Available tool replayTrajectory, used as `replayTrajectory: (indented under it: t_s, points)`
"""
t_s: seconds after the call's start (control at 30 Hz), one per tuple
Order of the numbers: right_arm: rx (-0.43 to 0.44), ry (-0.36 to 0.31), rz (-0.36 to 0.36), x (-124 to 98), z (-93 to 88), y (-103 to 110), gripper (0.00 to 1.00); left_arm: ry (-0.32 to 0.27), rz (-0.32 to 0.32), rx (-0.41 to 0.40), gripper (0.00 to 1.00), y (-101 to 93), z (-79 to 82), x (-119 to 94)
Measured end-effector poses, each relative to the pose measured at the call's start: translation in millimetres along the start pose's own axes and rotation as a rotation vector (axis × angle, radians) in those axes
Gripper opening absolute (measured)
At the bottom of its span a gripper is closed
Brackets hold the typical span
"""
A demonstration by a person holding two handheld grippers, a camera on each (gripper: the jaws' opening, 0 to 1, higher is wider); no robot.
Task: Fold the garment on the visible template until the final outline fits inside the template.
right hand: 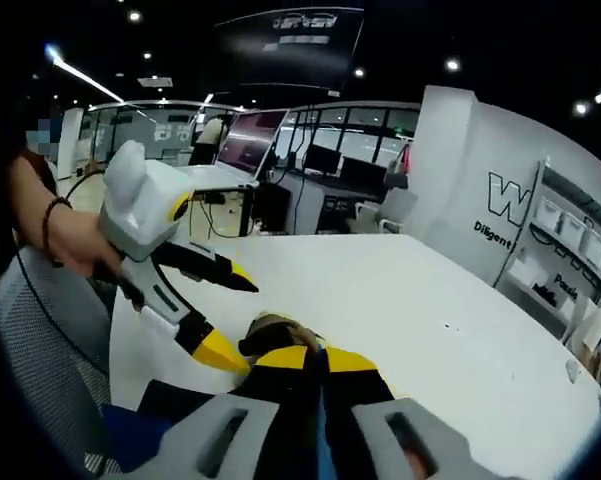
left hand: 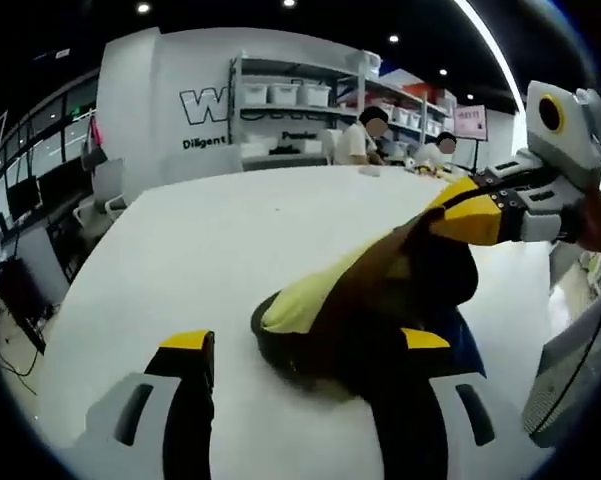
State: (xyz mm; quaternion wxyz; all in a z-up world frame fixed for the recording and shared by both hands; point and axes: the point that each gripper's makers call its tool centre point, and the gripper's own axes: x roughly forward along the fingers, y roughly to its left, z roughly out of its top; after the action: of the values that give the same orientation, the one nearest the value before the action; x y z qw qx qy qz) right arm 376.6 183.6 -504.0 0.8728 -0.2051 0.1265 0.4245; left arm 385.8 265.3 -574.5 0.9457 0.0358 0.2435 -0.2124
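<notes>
A dark garment [left hand: 380, 300] with a pale yellow lining lies bunched on the white table [left hand: 230, 240]. My left gripper [left hand: 305, 340] is open, its jaws standing wide to either side of the heap's near end, with dark cloth draped over the right jaw. My right gripper [left hand: 435, 222] comes in from the right, shut on a fold of the garment and holding it up off the table. In the right gripper view its own jaws [right hand: 315, 358] are pressed together over the garment [right hand: 275, 328], and the left gripper [right hand: 248, 325] gapes open beside it. A blue patch [left hand: 465, 345] shows under the cloth.
The white table [right hand: 430, 320] stretches far beyond the garment. A grey mesh chair [right hand: 40, 350] stands at the near edge. People [left hand: 365, 135] sit by shelves with white bins [left hand: 290, 95] at the far end. Desks with monitors [right hand: 250, 135] stand beyond the table.
</notes>
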Motion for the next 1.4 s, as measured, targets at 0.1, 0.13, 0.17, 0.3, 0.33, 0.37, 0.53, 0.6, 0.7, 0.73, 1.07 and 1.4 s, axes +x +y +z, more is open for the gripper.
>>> replayTrajectory:
  t_s: [0.1, 0.13, 0.17, 0.3, 0.33, 0.37, 0.53, 0.6, 0.7, 0.73, 1.07, 1.4]
  points:
    - [-0.01, -0.003, -0.01, -1.8, 3.7, -3.3, 0.0, -0.003, 0.002, 0.002, 0.64, 0.9, 1.4, 5.7]
    - [-0.009, -0.007, -0.013, -2.4, 4.6, -4.1, 0.0, -0.009, -0.006, 0.01, 0.64, -0.3, 2.1, 8.1]
    - [-0.011, -0.009, -0.015, -3.0, 4.9, -5.1, 0.0, -0.006, -0.019, 0.033, 0.64, -2.4, 1.4, 11.0]
    - [-0.01, -0.005, -0.026, -6.6, 3.9, -8.1, 0.0, 0.009, -0.028, 0.058, 0.58, -2.9, -2.5, 16.8]
    - [-0.012, -0.005, -0.029, -7.3, 4.1, -8.5, 0.0, 0.008, -0.03, 0.058, 0.55, -2.9, -2.5, 17.2]
    - [-0.014, -0.005, -0.032, -7.9, 4.1, -8.9, 0.0, -0.008, -0.038, 0.072, 0.51, -4.0, -0.5, 17.7]
    - [-0.046, 0.006, -0.041, -10.4, 4.6, -12.6, 0.0, -0.034, -0.057, 0.113, 0.36, -5.7, 4.8, 20.0]
    - [-0.047, 0.002, -0.047, -11.8, 6.7, -15.6, 0.0, -0.041, -0.067, 0.121, 0.35, -6.1, 6.5, 20.1]
    - [-0.041, 0.0, -0.052, -12.2, 7.4, -18.0, 0.0, -0.04, -0.075, 0.134, 0.31, -5.6, 7.0, 20.3]
    - [-0.043, 0.002, -0.055, -12.2, 7.1, -18.7, 0.0, -0.044, -0.073, 0.133, 0.3, -4.9, 7.8, 20.1]
    - [0.03, -0.012, -0.074, -14.0, 1.6, -28.5, 0.0, -0.059, -0.099, 0.08, 0.01, -2.4, 9.4, 17.6]
    - [0.102, -0.035, -0.122, -18.9, -6.0, -46.4, 0.0, -0.09, -0.131, 0.084, 0.0, -6.7, 29.1, 13.4]
